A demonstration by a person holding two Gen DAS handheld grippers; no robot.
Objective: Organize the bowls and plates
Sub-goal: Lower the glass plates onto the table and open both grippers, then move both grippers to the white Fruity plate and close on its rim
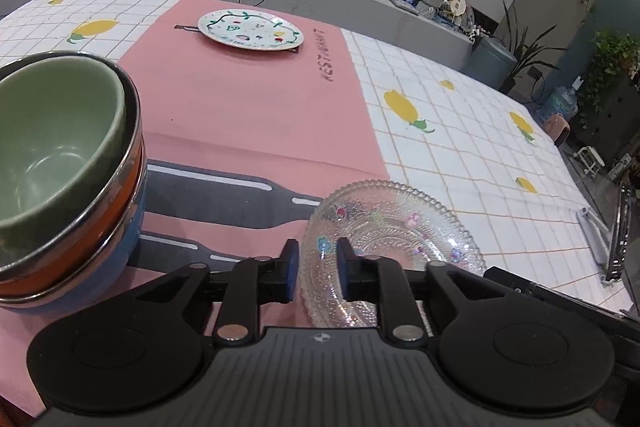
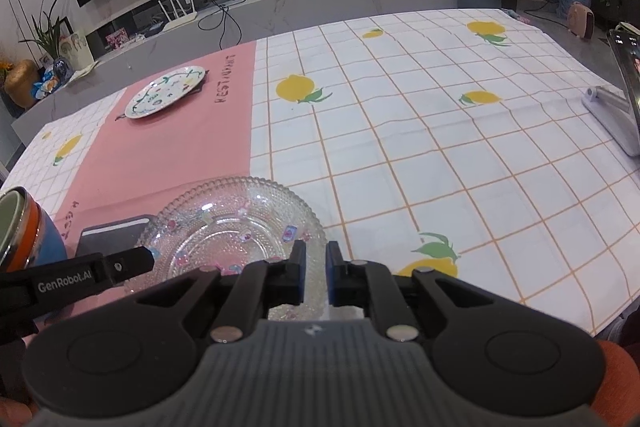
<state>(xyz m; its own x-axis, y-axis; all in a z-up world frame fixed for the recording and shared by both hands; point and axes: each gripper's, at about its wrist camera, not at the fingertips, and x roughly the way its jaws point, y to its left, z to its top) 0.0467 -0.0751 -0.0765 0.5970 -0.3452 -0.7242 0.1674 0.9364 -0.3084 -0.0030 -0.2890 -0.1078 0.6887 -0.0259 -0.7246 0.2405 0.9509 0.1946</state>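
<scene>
A clear beaded glass plate (image 1: 400, 227) (image 2: 232, 223) with small flower stickers lies on the near edge of the pink mat. My left gripper (image 1: 316, 255) straddles the plate's left rim, its blue pads apart and not pressing on the glass. My right gripper (image 2: 315, 255) is shut on the plate's right rim. To the left stands a stack of bowls (image 1: 60, 155) (image 2: 24, 231): green inside, then orange, then blue. A white plate (image 1: 251, 29) (image 2: 166, 91) painted with green vines sits at the far end of the mat.
The pink mat (image 1: 248, 115) covers the middle of a white checked tablecloth (image 2: 420, 147) with yellow fruit prints. A phone on a white stand (image 2: 616, 107) is at the right edge. A grey counter with a router and cables runs behind the table.
</scene>
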